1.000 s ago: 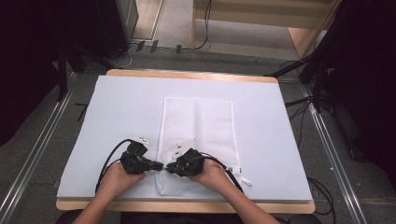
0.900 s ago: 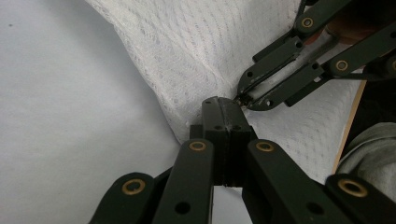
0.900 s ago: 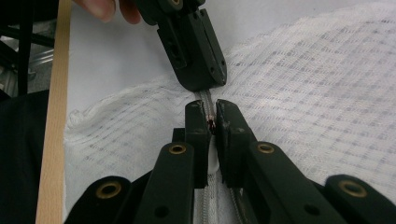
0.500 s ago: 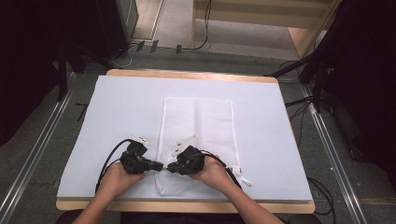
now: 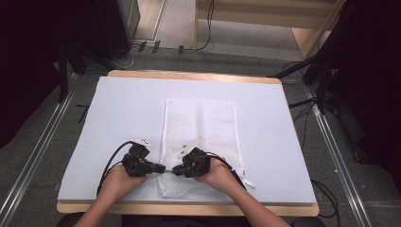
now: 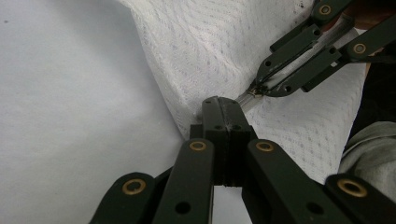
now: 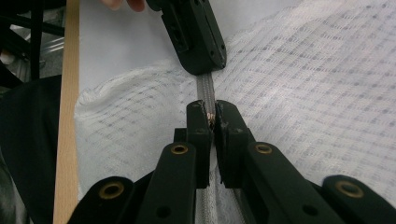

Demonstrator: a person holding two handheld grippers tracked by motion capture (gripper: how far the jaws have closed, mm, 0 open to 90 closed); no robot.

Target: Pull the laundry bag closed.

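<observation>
My left tongs (image 6: 223,116) are clamped fully shut, jaws pressed flat together on the left end of the grey zipper tape (image 7: 205,91) at the edge of the white mesh bag (image 5: 201,127). In the left gripper view the tips bite right where the mesh edge meets the tape.

My right tongs (image 7: 211,114) are closed down to a thin slit. Between the tips I see a small brassy bit on the tape, probably the zipper pull (image 7: 211,116), though it is too small for me to be sure. In the right gripper view the tape runs straight from these tips up to the left tongs (image 7: 198,39) just beyond.

From the high view, left tongs (image 5: 161,168) and right tongs (image 5: 176,169) point at each other, tips close together with a short piece of tape between them. My left hand (image 5: 118,177) and right hand (image 5: 217,172) sit low behind them.

The mesh bag lies flat on the pale sheet (image 5: 118,109) covering the tabletop (image 5: 189,75), lengthwise from about the middle toward the near edge. The grip point is over the bag's near left corner, close to the tabletop's near edge. The mesh is slightly puckered around the zipper.
</observation>
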